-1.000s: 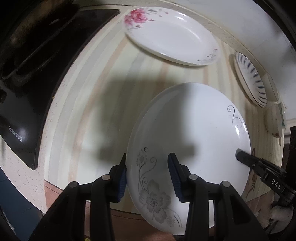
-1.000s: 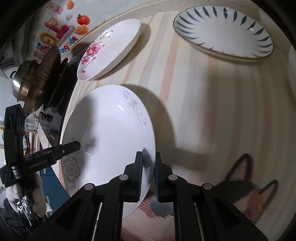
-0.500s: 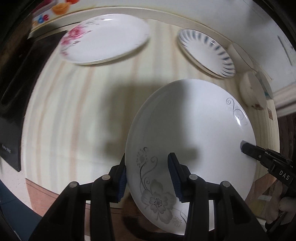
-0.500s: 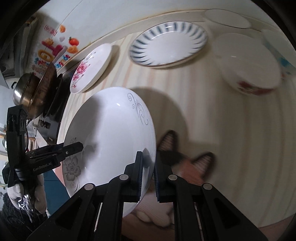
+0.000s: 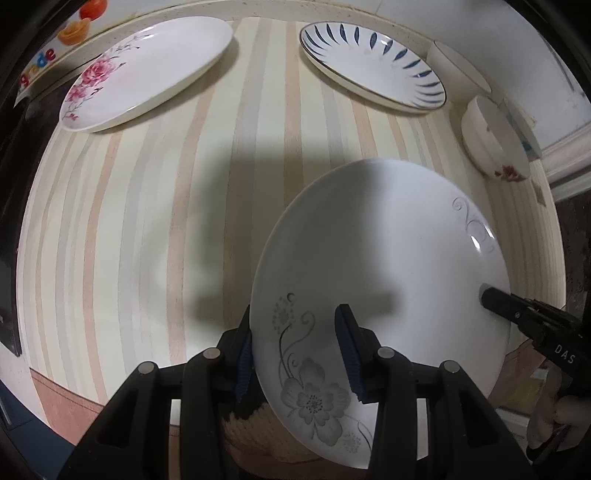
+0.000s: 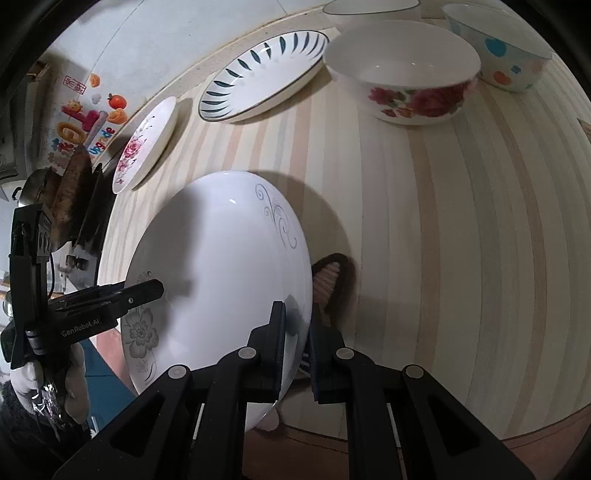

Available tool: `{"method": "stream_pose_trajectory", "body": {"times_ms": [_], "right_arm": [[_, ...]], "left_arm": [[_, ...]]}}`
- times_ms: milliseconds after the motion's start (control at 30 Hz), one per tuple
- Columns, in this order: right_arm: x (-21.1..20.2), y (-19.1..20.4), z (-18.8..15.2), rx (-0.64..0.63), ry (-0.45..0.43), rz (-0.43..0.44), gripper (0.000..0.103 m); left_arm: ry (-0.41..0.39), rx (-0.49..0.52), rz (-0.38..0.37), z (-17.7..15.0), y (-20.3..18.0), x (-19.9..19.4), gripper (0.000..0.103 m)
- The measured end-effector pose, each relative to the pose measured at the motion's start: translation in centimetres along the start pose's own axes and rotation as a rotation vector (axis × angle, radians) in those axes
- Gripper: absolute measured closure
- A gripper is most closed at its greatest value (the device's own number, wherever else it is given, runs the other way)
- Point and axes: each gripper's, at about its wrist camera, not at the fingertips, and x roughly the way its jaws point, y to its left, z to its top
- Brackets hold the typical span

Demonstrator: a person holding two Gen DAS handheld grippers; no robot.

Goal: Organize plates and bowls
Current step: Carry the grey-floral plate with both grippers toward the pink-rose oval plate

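Two grippers hold one big white plate (image 5: 380, 266) up over the striped table (image 5: 147, 221). The plate has a grey flower near one edge and grey curls near the other.

The left gripper (image 5: 297, 354) is closed on the flower side of the plate – one blue pad under the rim, one on top. In the right wrist view it pokes in from the left w/ a hand (image 6: 44, 376) behind it.

The right gripper (image 6: 297, 332) is squeezed tight on the other side of the rim, jaws almost together w/ the thin edge between them. The plate's shadow falls on the table under it.

On the table, well apart from the held plate:
- a pink flower plate (image 5: 147, 70) at the back left
- a blue leaf plate (image 5: 373, 62) at the back, near the wall
- a red rose bowl (image 6: 402, 70) just beside the blue leaf plate
- a dotted bowl (image 6: 498, 44) next to the rose bowl – blue & orange dots
- another white bowl (image 6: 369, 7) at the very back, mostly cut off

A dark stove (image 6: 88, 214) w/ a pot (image 6: 33, 184) sits past the table's left end.
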Motion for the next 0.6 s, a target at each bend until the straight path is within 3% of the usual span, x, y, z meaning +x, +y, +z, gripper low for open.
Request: {"method": "stream_pose_trajectory", "body": {"times_ms": [600], "right_arm": [[0.4, 0.4, 0.2, 0.038, -0.005, -0.060, 0.088]], "left_arm": [[0.002, 0.034, 0.028, 0.9, -1.6, 0.8, 0.064]]}}
